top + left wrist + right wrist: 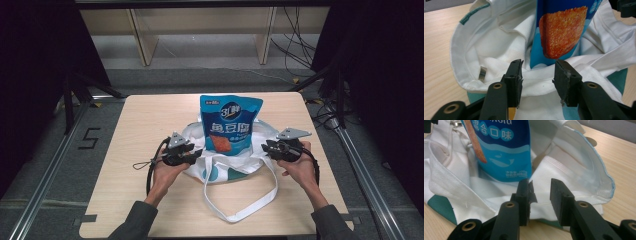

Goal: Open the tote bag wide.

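A glossy blue plastic snack pouch point(230, 124), printed with white characters and an orange, crumb-textured square, stands upright in the open mouth of a soft white cloth tote bag point(216, 167) with teal patches. The bag lies crumpled at the middle of the pale wood-grain table point(135, 130), and its long white strap loops toward the near edge.

The left hand-held gripper point(198, 153) is at the bag's left rim and the right hand-held gripper point(265, 147) at its right rim. Both have their black jaws apart, with nothing clamped.

The left gripper view brings out the folded hem, the stitching and a small metal tag point(482, 74) inside the bag. The right gripper view shows the pouch's lower print, a white whale outline above small text, and the bag's light blue edge binding.
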